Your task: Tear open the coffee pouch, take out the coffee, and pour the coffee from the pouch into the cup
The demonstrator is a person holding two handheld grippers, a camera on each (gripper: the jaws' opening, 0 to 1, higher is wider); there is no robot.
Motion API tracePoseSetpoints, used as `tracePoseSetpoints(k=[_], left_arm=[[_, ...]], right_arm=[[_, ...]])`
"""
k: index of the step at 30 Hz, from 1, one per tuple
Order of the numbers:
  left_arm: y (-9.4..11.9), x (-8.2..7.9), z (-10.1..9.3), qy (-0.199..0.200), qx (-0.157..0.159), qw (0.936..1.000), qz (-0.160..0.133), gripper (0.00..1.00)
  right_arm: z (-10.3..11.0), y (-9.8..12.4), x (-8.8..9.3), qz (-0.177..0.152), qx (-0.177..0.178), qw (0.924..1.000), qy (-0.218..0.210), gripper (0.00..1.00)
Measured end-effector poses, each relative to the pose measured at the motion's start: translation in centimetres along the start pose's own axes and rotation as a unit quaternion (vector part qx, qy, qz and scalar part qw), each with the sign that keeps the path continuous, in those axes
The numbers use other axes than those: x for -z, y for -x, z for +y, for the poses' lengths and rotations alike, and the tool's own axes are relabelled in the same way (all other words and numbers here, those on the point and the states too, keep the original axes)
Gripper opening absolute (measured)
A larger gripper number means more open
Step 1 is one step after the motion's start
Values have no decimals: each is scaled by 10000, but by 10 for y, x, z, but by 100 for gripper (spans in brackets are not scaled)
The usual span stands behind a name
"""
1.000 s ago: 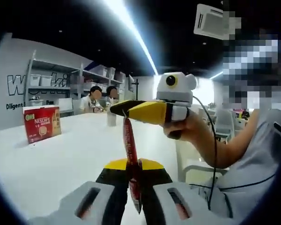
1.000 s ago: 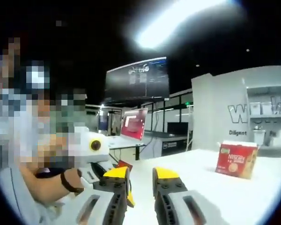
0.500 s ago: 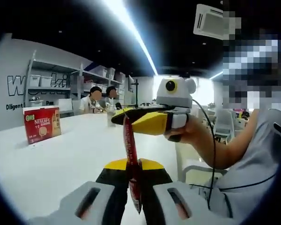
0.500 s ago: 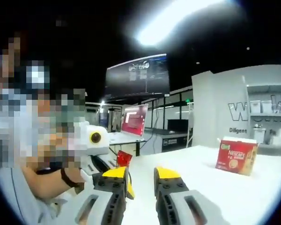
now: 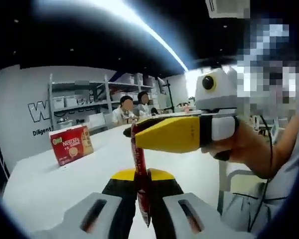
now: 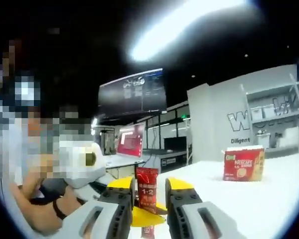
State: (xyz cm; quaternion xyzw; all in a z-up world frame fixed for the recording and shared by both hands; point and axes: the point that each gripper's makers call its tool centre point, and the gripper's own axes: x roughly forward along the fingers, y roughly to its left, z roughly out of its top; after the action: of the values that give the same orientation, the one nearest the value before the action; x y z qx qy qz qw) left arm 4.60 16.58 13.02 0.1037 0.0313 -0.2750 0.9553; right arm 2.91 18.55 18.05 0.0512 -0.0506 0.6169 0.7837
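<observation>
A red coffee stick pouch (image 5: 138,164) stands upright, and my left gripper (image 5: 142,175) is shut on its lower part. My right gripper (image 5: 131,131) reaches in from the right, its yellow tips level with the pouch's top end. In the right gripper view the top of the pouch (image 6: 147,187) sits between the fingers of my right gripper (image 6: 149,183). Those jaws stand a little wider than the pouch, so it is open. The left gripper (image 6: 145,219) shows as yellow jaws just below the pouch. Both grippers are held up above the white table (image 5: 50,184).
A red Nescafe box (image 5: 71,144) (image 6: 243,163) stands on the table farther back. A person's hand (image 5: 241,147) holds the right gripper. Two seated people (image 5: 132,107) and shelves lie beyond the table. Monitors (image 6: 132,94) and a laptop (image 6: 129,143) stand at another desk.
The right gripper has come onto the pouch: its top end was left of the jaws and now sits between them. Both views have shifted with the hands.
</observation>
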Motion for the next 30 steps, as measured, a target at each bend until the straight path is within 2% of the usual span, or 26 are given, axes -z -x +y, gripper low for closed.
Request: tracePoseSetpoints(k=[6, 9, 11, 12, 14, 16, 18, 19, 20, 22, 24, 25, 26, 29, 30], left_arm=[[-4, 2, 2, -82, -230, 9997, 82, 10], [-2, -3, -2, -63, -108, 9999, -80, 10], [-1, -11, -4, 8, 81, 9992, -383, 11], [2, -15, -7, 222, 300, 9981, -499, 12], [5, -17, -10, 477, 624, 9953, -564, 14], [13, -23, -19, 869, 1240, 9854, -775, 16], [21, -32, -26, 1148, 1798, 9710, -1084, 19], [25, -32, -29, 1223, 2014, 9656, -1097, 20], [29, -32, -31, 1105, 2143, 9638, -1136, 19], [33, -33, -34, 916, 2305, 9608, -1239, 19], [39, -35, -39, 907, 2494, 9553, -1307, 19], [40, -38, -42, 843, 2542, 9536, -1373, 19], [40, -38, -43, 841, 2568, 9529, -1379, 19], [41, -40, -49, 825, 2638, 9516, -1346, 17], [39, -38, -46, 699, 2491, 9566, -1341, 16]], right_arm=[[-1, 2, -2, 45, 220, 9993, 286, 17], [-2, 3, -7, 27, 126, 9992, 387, 15], [2, 3, -13, -59, -190, 9994, 296, 14], [3, 4, -16, -83, -356, 9989, 295, 14], [8, 5, -22, -136, -740, 9969, 211, 14], [16, 8, -28, -146, -1278, 9917, 73, 15], [25, 12, -37, -196, -1845, 9826, -34, 15], [30, 15, -39, -171, -2150, 9764, -74, 15], [34, 18, -40, -161, -2379, 9711, -76, 15], [41, 23, -44, -138, -2758, 9609, -188, 15], [43, 23, -46, -159, -2857, 9580, -200, 14], [48, 25, -48, -180, -3021, 9526, -308, 14], [51, 26, -48, -191, -3091, 9503, -329, 14], [52, 27, -47, -249, -3105, 9498, -306, 15], [51, 26, -46, -290, -3032, 9521, -253, 16]])
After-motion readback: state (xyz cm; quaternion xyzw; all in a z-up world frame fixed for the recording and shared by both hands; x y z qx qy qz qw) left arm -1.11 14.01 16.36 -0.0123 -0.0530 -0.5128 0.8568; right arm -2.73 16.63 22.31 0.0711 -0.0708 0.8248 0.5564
